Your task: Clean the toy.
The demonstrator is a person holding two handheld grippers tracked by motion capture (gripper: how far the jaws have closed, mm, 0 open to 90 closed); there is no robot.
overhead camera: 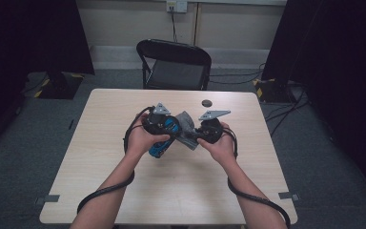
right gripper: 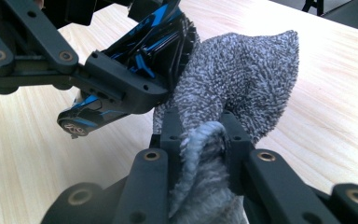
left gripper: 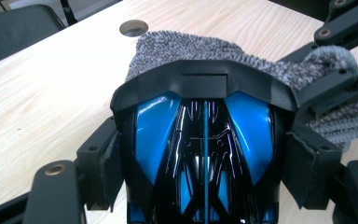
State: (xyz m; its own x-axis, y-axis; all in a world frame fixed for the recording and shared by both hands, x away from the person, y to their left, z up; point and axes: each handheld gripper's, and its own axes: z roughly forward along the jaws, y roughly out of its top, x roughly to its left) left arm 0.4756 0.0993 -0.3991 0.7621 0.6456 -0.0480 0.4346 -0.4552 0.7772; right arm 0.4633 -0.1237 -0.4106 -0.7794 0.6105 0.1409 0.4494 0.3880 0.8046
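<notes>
Tabletop (overhead camera: 124, 191): bare wood; a small dark disc (overhead camera: 207, 102) lies near the far edge.
Toy car (left gripper: 204, 154): blue and black, held above the tabletop's middle, your left gripper (overhead camera: 158, 125) clamped across its body. Glossy shell; a hard rub could twist it loose.
Cloth (right gripper: 242, 79): grey towelling, touching the car.
Right gripper (right gripper: 200, 140): pinches a cloth fold; it may snag the car's rear wing.

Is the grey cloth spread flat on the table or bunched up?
Bunched: the right claw pinches a fold of the grey cloth, held against the toy car.
</notes>
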